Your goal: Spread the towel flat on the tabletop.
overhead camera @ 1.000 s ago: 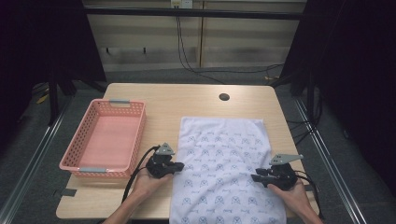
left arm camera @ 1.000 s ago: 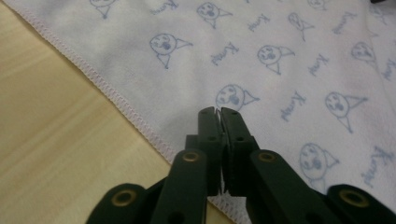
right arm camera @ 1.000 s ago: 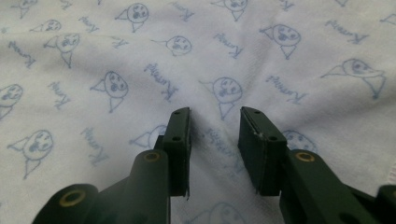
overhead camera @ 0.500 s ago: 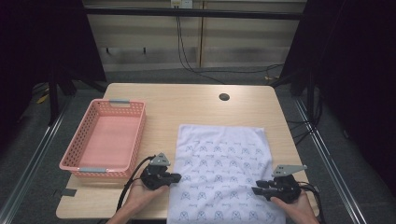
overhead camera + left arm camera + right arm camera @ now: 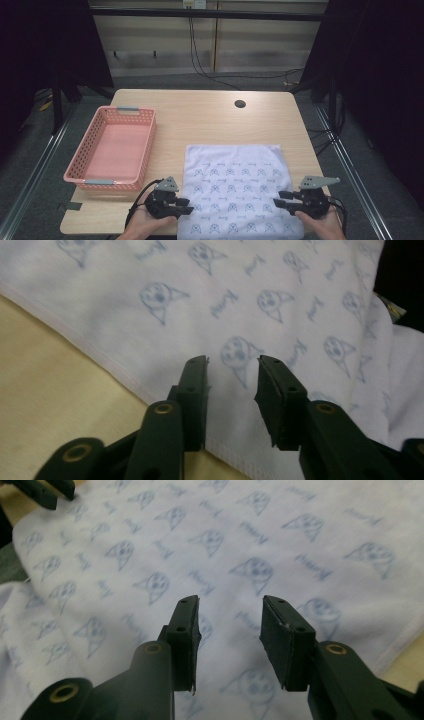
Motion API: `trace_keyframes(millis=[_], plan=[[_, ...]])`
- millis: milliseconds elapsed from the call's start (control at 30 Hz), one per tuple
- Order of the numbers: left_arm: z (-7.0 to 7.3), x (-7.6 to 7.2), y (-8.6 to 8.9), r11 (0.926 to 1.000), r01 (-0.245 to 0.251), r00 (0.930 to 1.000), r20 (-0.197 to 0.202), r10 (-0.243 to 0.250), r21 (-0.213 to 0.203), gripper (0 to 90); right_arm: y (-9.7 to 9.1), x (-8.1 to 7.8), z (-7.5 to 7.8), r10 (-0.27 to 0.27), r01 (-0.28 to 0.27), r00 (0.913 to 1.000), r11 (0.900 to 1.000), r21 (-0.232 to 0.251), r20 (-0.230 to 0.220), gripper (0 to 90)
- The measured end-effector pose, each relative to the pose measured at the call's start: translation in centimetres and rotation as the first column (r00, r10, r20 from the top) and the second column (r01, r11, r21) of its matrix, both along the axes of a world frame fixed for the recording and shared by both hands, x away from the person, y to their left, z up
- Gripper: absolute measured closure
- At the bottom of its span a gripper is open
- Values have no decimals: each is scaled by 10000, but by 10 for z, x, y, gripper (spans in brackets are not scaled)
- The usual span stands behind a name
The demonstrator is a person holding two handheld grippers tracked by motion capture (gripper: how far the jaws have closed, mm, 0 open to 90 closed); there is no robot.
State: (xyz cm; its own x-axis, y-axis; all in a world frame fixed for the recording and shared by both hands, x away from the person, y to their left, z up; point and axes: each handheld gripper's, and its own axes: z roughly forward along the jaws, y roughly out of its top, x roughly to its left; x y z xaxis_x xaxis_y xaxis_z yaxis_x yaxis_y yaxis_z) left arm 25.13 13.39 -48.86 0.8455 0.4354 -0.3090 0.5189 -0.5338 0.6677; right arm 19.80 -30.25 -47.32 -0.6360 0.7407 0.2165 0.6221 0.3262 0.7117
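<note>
Cloth (image 5: 235,192) laid flat, released; left gripper (image 5: 232,385) and right gripper (image 5: 229,630) jaws just spread, nothing pinched between; folding not begun.

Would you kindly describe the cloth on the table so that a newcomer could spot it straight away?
Start at the wooden table: the pink basket sits at its left. The cloth lies flat to the basket's right, running to the near edge. It is the one soft thing there, white with a repeating pale blue print.

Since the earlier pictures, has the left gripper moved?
Yes. The left gripper has drawn back toward the near table edge, farther from the pink basket, its jaws just opening.
</note>
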Motion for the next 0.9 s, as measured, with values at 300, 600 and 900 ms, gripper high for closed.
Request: trace_keyframes(millis=[300, 600, 900], plan=[[0, 46, -15, 9960, -872, 9957, 303, 878, -196, 504, -9, 57, 9, -826, 817, 9950, 9965, 186, 553, 526], [-10, 60, -23, 9949, -1002, 9937, 523, 993, 136, 526, -15, 133, -2, -1665, 1704, 9806, 9849, -307, 1035, 519], [-11, 59, -22, 9949, -1005, 9934, 553, 1001, 39, 538, -21, 157, -21, -2059, 2119, 9760, 9730, -919, 712, 457]])
